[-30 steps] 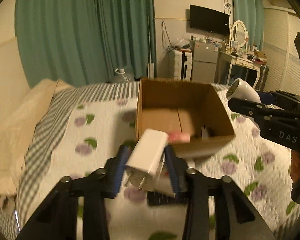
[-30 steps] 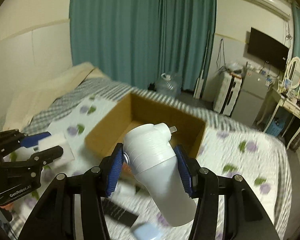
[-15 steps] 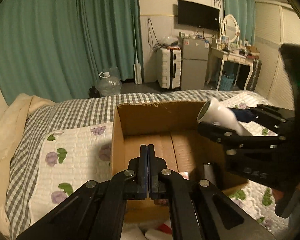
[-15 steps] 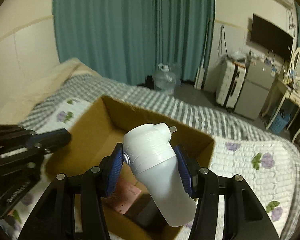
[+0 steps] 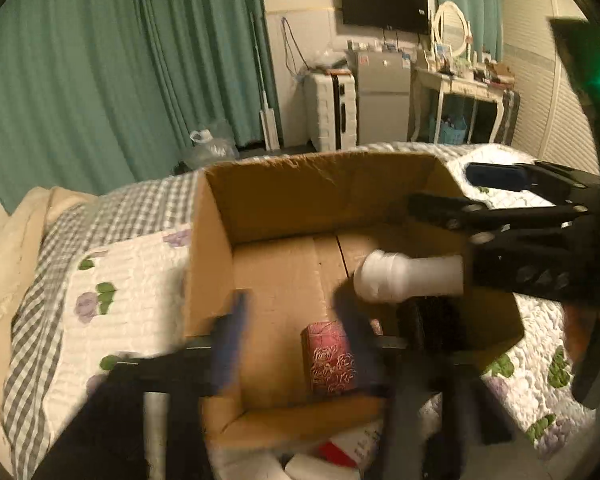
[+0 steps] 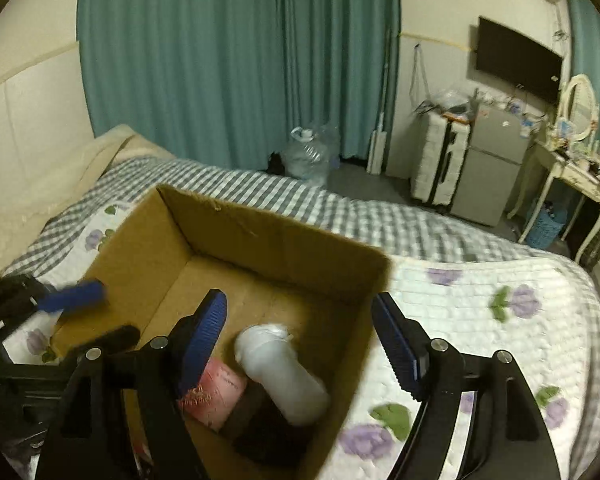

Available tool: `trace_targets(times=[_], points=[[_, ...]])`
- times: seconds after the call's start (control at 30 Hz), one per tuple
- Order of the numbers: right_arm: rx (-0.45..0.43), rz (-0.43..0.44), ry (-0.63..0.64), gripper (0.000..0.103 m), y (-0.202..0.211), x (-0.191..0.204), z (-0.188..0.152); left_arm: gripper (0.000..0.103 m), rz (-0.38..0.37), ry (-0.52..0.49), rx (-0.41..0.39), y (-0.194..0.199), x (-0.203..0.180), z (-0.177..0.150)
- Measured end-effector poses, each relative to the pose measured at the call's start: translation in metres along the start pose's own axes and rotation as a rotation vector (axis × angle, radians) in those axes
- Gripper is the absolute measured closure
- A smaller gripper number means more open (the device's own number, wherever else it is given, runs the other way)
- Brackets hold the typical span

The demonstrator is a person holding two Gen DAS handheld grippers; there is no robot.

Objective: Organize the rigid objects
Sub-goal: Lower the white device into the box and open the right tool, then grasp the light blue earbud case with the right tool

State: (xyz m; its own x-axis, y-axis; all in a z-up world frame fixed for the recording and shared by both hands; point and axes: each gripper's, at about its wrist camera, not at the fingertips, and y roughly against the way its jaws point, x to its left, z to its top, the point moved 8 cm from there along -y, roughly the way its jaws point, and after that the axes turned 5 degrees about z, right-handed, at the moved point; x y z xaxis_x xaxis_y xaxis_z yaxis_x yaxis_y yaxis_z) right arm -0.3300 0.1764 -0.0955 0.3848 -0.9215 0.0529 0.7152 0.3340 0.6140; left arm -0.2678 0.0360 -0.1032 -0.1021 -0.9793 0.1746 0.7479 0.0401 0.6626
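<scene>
My right gripper [image 6: 300, 344] sits over the cardboard box [image 6: 260, 236], jaws spreading apart, nothing pressed between them. The white bottle-shaped device [image 6: 284, 372] lies just below and ahead inside the box, near its near-right corner, long axis running toward me, beside a pink patterned box [image 5: 330, 358]. My left gripper [image 5: 296, 336] is also opening, empty, at the box's near edge.

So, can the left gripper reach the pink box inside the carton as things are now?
Probably yes. The pink box lies on the floor of the open cardboard carton, right below the left gripper, whose jaws are opening with nothing between them. The white bottle lies beside it, not over it.
</scene>
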Motion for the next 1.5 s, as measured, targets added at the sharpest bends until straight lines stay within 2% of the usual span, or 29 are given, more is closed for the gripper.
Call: trace_targets(times=[0.07,0.23,0.33,0.43,0.53,0.63,0.7,0.8,0.87,1.0,1.13,1.3,1.5], points=[[-0.032,-0.02,0.006,0.019,0.025,-0.001,-0.002,0.042,0.007,0.007,-0.019,0.014,0.003,-0.004],[-0.079,-0.031,-0.003,0.011,0.078,0.002,-0.013,0.042,0.019,0.039,-0.013,0.052,0.015,-0.025],[-0.074,-0.037,-0.018,0.01,0.103,0.006,-0.039,0.041,0.029,0.056,-0.013,0.072,0.019,-0.043],[-0.044,-0.033,-0.031,0.01,0.111,0.013,-0.065,0.04,0.033,0.091,0.006,0.083,0.023,-0.066],[0.006,-0.011,-0.038,0.01,0.108,0.022,-0.095,0.04,0.032,0.126,0.049,0.083,0.026,-0.093],[0.086,-0.008,-0.021,0.01,0.097,0.033,-0.13,0.04,0.02,0.148,0.092,0.078,0.027,-0.119],[0.169,-0.034,0.001,0.011,0.081,0.037,-0.156,0.04,0.02,0.165,0.124,0.07,0.029,-0.135],[0.258,-0.019,0.008,0.011,0.062,0.041,-0.181,0.04,0.02,0.154,0.151,0.063,0.027,-0.148],[0.288,-0.046,0.035,0.014,0.054,0.043,-0.191,0.04,0.017,0.155,0.162,0.059,0.026,-0.152],[0.334,-0.054,0.035,0.016,0.039,0.044,-0.201,0.04,0.004,0.155,0.169,0.057,0.023,-0.157],[0.378,-0.02,0.012,0.044,0.027,0.044,-0.21,0.04,-0.002,0.16,0.178,0.054,0.021,-0.159],[0.288,-0.011,-0.001,0.045,0.045,0.039,-0.187,0.04,-0.02,0.163,0.174,0.052,0.008,-0.15],[0.215,-0.042,-0.007,0.045,0.043,0.024,-0.151,0.04,-0.02,0.14,0.189,0.033,-0.022,-0.141]])
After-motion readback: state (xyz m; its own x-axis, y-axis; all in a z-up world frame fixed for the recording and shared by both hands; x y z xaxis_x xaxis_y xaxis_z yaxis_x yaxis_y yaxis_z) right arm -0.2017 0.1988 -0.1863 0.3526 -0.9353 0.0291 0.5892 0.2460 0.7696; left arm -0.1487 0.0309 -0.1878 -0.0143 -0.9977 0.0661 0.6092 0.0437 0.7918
